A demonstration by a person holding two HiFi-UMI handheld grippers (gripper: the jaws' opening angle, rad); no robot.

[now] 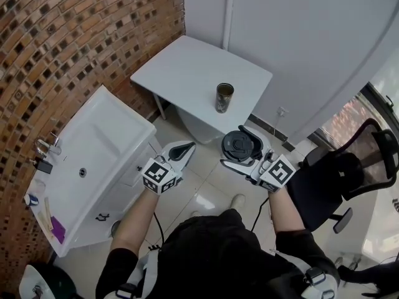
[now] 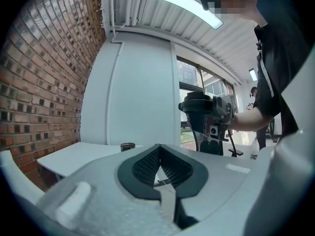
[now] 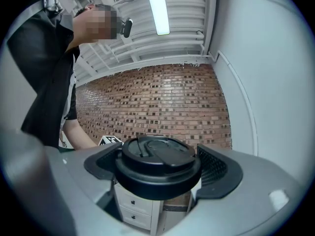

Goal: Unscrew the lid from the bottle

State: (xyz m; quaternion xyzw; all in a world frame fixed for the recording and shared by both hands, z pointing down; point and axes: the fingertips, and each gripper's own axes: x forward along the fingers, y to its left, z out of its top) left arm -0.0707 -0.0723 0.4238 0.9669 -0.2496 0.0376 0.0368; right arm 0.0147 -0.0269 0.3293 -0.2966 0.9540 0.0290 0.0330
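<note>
The bottle (image 1: 224,97), a dark metal tumbler with its mouth open, stands upright near the front edge of the white table (image 1: 187,67). Its black lid (image 1: 239,144) is off it, level in the air in front of the table, with my right gripper (image 1: 244,149) shut on it. In the right gripper view the lid (image 3: 157,156) fills the gap between the two pads of the right gripper (image 3: 158,175). My left gripper (image 1: 184,147) hovers left of the lid, shut and empty. In the left gripper view the left gripper (image 2: 160,165) has its pads together, and the bottle (image 2: 128,146) stands beyond it.
A white sink cabinet (image 1: 93,167) runs along the brick wall (image 1: 68,48) at the left. A black office chair (image 1: 349,179) stands at the right. White wall panels (image 1: 299,36) rise behind the table. The person's legs and a tiled floor (image 1: 206,185) are below the grippers.
</note>
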